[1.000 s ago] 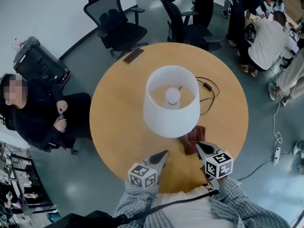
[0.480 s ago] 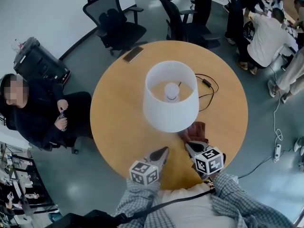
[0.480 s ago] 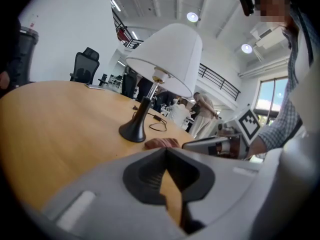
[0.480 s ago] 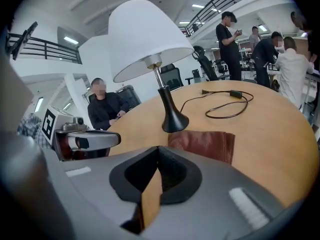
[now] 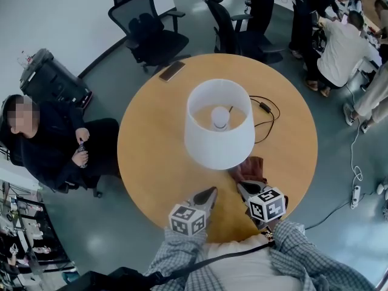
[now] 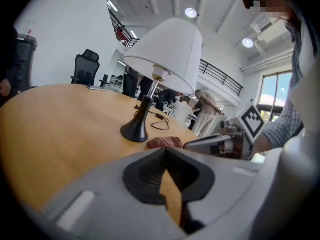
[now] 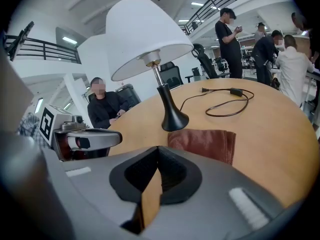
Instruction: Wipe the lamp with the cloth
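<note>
Jaws are pressed shut on both your tools, with nothing between them. Your right gripper point(image 5: 241, 186) points at the near edge of the folded reddish-brown cloth point(image 5: 251, 167), which lies lower centre on the round wooden table point(image 5: 151, 156), just beside the white-shaded lamp point(image 5: 219, 126). Your left gripper point(image 5: 210, 192) sits left of it, apart from the cloth.

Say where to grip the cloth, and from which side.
Take the cloth by its near edge, coming in low from the person's side with the right gripper: it lies folded flat, and the lamp base crowds its far edge.
</note>
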The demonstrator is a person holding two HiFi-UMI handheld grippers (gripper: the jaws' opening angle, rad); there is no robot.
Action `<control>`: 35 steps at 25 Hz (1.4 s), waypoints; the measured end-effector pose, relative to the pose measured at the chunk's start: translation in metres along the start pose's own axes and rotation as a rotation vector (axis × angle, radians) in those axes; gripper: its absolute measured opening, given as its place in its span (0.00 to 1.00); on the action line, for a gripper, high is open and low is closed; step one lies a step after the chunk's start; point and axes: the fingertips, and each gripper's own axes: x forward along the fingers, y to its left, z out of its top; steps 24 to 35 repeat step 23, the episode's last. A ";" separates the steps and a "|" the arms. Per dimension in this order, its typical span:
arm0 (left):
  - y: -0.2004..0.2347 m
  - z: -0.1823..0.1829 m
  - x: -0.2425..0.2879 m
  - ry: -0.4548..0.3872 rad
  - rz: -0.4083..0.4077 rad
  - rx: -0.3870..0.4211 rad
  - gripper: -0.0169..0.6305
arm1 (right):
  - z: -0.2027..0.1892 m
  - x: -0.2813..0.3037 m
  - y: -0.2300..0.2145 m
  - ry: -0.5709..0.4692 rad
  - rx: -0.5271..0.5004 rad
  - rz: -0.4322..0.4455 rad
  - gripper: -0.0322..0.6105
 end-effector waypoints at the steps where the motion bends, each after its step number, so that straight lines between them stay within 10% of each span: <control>1: 0.000 0.000 0.000 0.000 0.001 -0.002 0.03 | 0.000 0.000 0.000 0.000 0.001 0.000 0.06; 35: -0.002 -0.004 0.001 0.009 0.000 -0.001 0.03 | 0.000 0.000 0.003 -0.003 0.001 0.021 0.06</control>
